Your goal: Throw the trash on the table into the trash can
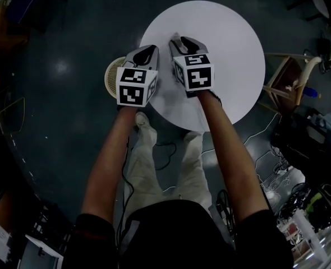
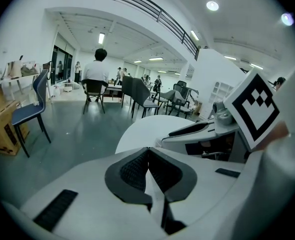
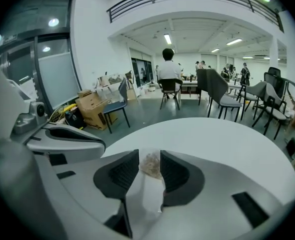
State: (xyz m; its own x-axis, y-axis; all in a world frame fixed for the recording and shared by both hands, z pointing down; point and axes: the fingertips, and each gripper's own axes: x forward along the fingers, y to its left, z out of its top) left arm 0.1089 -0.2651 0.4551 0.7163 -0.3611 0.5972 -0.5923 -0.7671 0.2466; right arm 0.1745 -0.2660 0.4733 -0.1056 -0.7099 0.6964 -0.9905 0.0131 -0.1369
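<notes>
A round woven trash can [image 1: 113,76] stands on the dark floor [image 1: 59,94], just beside the rim of a round white counter [image 1: 233,49]. From the head view it sits below and slightly left of the left gripper's [image 1: 150,49] fingers, and the gripper covers much of its opening. What is inside it cannot be made out.

The right gripper [image 3: 149,154] is held over the counter, close beside the left one, with both pointing away from the person. Its fingers [image 3: 121,171] stand wide apart. A small piece of crumpled trash [image 3: 150,164], pale and brownish, sits between them near their tips. It lies close against the finger on the right of that view, and a clear gap separates it from the other finger. The pads are not squeezing it. The bare white counter stretches beyond the fingertips.

The left gripper's fingers [image 2: 135,170] are pressed together with nothing between them. Ahead of them are the near edge of the counter and open floor, and the right gripper is just to their right.

Far beyond both pairs of fingers, a person [image 3: 168,69] sits on a chair with their back turned, among other chairs [image 3: 222,99] and tables. Cardboard boxes [image 3: 90,106] sit well off to the left of the right gripper's fingers.
</notes>
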